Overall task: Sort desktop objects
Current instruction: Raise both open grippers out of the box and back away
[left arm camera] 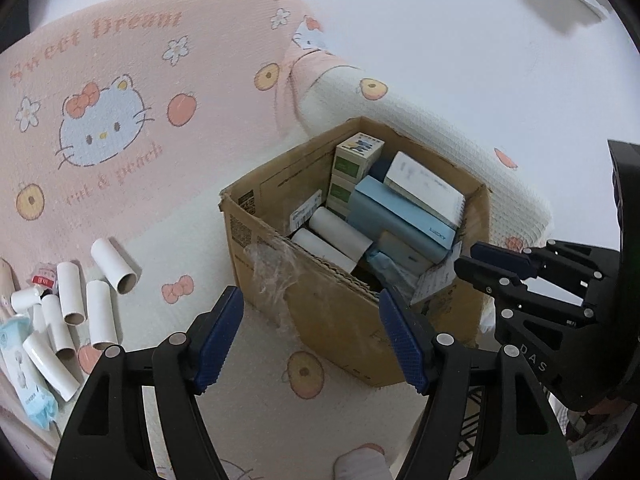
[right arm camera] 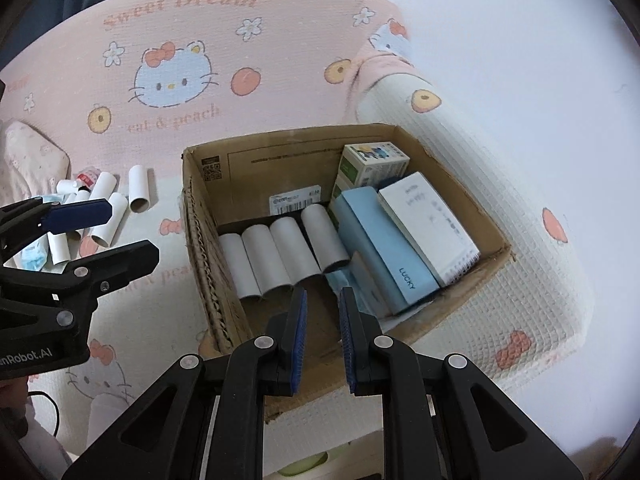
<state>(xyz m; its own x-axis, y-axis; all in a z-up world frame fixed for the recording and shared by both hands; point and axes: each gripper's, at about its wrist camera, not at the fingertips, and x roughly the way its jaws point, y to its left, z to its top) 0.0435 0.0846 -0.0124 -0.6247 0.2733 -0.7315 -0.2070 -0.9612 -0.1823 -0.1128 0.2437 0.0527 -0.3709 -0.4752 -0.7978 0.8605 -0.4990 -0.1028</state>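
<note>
**Over the box, nothing in either gripper**

Over the cardboard box [right arm camera: 208, 264] on the pink mat [left arm camera: 132, 92], left gripper [left arm camera: 310, 338] has its fingers wide apart, right gripper [right arm camera: 323, 340] has fingers nearly together, both empty. White tubes [right arm camera: 280, 254] lie in a row inside beside a blue box [right arm camera: 384, 240]; loose tubes [left arm camera: 86, 300] sit on the mat well left.

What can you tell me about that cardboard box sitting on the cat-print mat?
The cardboard box is plain brown corrugated card, open at the top with ragged edges, with printed codes and a barcode label on its inner walls. It sits upright on the mat. Inside lie four white paper tubes side by side, beside a blue case, a spiral notepad and small cartons.
</note>
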